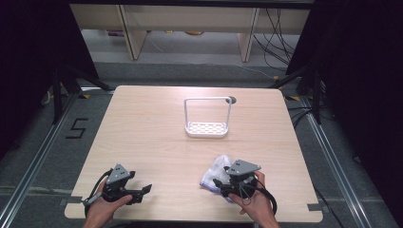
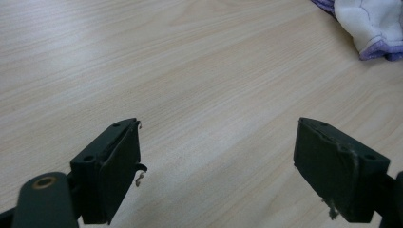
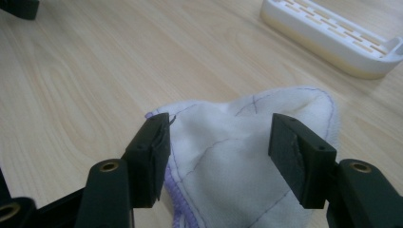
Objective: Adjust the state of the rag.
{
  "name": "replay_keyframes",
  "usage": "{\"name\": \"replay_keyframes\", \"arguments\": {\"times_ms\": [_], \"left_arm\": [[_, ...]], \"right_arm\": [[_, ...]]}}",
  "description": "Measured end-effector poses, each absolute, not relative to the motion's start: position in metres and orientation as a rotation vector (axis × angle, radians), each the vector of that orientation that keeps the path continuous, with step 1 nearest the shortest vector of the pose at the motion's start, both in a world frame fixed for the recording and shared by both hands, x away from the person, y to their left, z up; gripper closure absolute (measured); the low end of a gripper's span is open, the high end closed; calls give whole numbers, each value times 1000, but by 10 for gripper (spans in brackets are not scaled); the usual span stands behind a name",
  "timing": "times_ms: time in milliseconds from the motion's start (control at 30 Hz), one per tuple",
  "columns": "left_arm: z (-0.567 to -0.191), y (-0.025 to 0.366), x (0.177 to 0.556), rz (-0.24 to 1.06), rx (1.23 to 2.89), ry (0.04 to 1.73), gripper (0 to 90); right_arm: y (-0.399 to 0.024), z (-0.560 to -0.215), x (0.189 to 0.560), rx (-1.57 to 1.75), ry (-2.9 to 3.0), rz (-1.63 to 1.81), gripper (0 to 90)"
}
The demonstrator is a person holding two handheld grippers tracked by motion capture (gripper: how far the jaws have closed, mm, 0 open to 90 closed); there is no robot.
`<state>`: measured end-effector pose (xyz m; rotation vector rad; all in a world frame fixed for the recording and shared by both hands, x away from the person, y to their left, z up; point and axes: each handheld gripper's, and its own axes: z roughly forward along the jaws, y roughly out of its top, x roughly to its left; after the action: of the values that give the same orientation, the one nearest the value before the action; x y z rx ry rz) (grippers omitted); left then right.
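Note:
A crumpled white cloth with purple stitching (image 1: 215, 170) lies on the wooden table (image 1: 157, 123) near its front right. My right gripper (image 1: 219, 184) is at the cloth's near side, held in a hand. In the right gripper view the cloth (image 3: 228, 156) lies between the jaws, which stand apart around a raised fold; the left jaw is at the cloth's hemmed edge and neither pad squeezes it. My left gripper (image 1: 141, 194) rests at the front left, open, with bare table between its jaws (image 2: 218, 161). The cloth (image 2: 375, 23) sits far off at the upper right of that view.
A white slotted tray with a tall loop handle (image 1: 207, 129) stands near the table's middle back; its rim (image 3: 332, 33) is beyond the cloth. A small dark hole (image 1: 232, 100) is in the tabletop behind it. Bare wood lies between the two grippers.

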<state>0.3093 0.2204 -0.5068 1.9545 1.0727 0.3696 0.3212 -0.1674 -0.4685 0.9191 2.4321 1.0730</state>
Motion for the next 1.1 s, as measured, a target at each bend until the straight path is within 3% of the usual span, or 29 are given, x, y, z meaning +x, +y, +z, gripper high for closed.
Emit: {"name": "replay_keyframes", "arguments": {"times_ms": [233, 300, 333, 467, 800, 1100], "left_arm": [[-506, 222, 309, 375, 1994, 1057, 154], [-508, 221, 309, 365, 1967, 1078, 154], [-508, 221, 309, 365, 1967, 1078, 154], [-507, 222, 310, 370, 1995, 1056, 155], [-506, 215, 308, 354, 1983, 1041, 158], [-502, 167, 300, 229, 1934, 892, 221]], "right_arm": [[-161, -486, 326, 896, 2487, 931, 460], [-163, -487, 327, 863, 2489, 903, 577], [-163, -487, 327, 863, 2489, 903, 577], [-172, -480, 328, 861, 2478, 991, 764], [-188, -457, 323, 916, 2413, 1206, 803], [-194, -451, 325, 955, 2397, 1319, 811]]}}
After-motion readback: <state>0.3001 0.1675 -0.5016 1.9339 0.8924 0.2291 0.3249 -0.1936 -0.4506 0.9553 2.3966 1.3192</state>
